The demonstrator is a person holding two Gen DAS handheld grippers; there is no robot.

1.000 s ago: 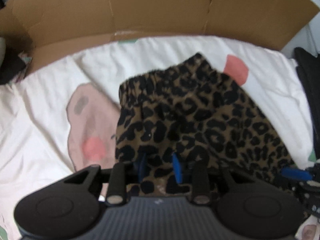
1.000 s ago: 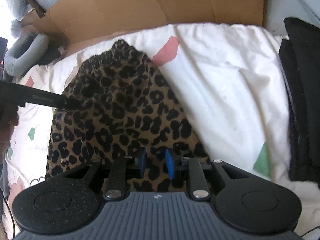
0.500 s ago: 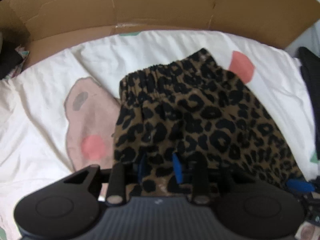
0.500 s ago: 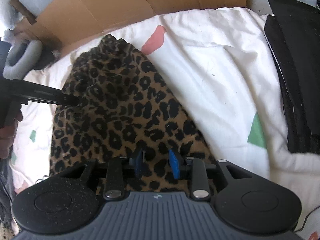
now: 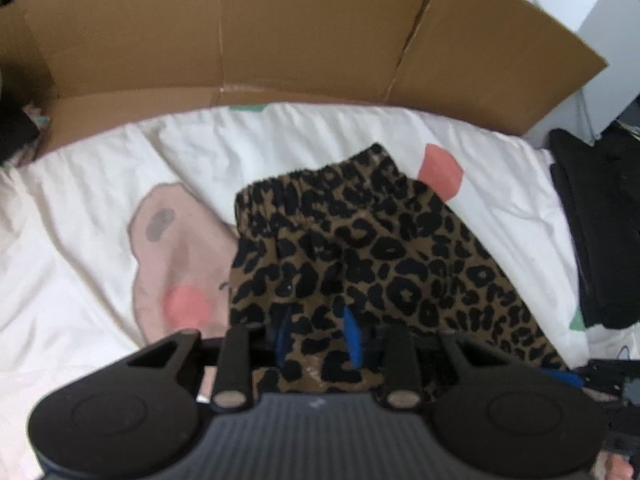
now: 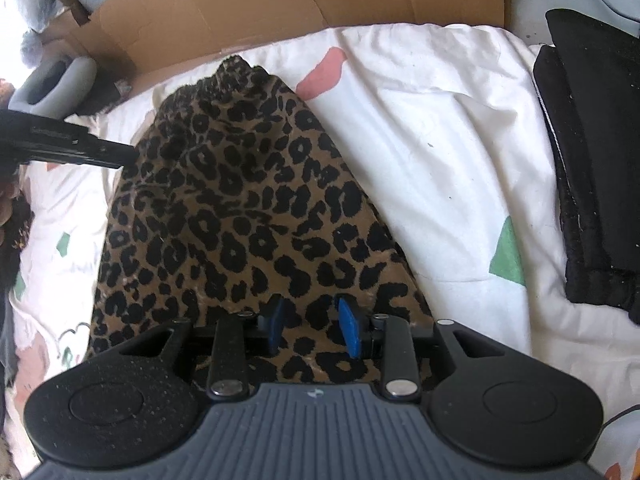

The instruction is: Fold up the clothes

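Left hand-held gripper [image 5: 318,334] and right hand-held gripper [image 6: 310,330] each stand part open astride the near hem of the leopard skirt [image 6: 240,208]; whether the pads pinch it cannot be told. From that hem the skirt's long axis runs away across the bed [image 6: 440,140] to its waistband [image 5: 320,184], nearest the cardboard [image 5: 280,40].

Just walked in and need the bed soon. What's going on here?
A person is folding clothes with a handheld claw in each hand. Both the left claw and the right claw are at the near hem of a leopard-print skirt lying on the white patterned bedsheet, with fabric between the blue pads. The skirt is still spread out, waistband at the far end. A stack of black clothes sits to the right.
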